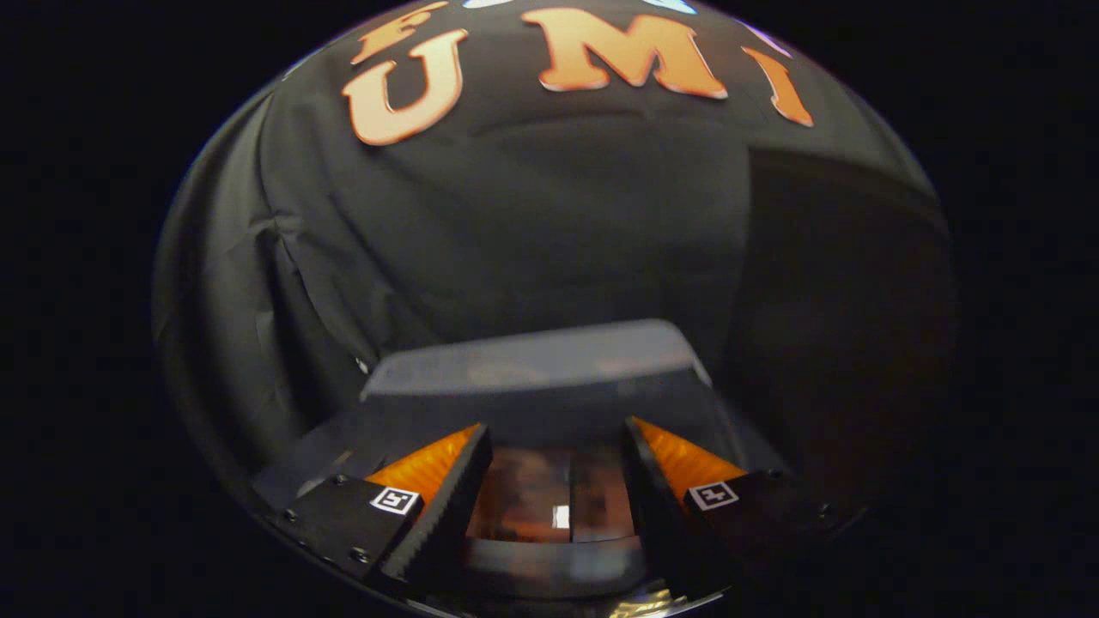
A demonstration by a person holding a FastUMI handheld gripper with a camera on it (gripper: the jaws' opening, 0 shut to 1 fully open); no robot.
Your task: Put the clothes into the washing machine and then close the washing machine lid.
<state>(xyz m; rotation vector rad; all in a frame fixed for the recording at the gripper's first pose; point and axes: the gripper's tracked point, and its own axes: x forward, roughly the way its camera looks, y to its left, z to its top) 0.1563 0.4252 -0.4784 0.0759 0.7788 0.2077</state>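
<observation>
Gripper (556,468) held low over the dark grey boxy washing machine (528,378); the two black toothed fingers (446,498) stand wide apart, nothing between them, orange backing showing on their outer sides.

Machine sits dead ahead, from just under the fingers out to 12 o'clock. Between the fingers: a dark, glossy translucent lid panel (549,498) with a reddish-brown tint under it and one small bright glint. Cannot tell whether that tint is cloth inside or only reflection. Frame is dim and soft with blur.

The paler grey raised band at the machine's far edge (532,356) runs 9 to 3 o'clock; likely the control end. The long axis of what shows of the machine seems to run crosswise to the fingers, with the lid's near edge facing the gripper at 6 o'clock.

No loose clothes seen outside the machine. Judgement: the loading step looks finished or nearly so, and the lid step is in hand; the panel seems to lie flat, so it may already be down.

Next move, if the lid is not seated: press down on the panel's near edge with the fingertips, then lift clear.
</observation>
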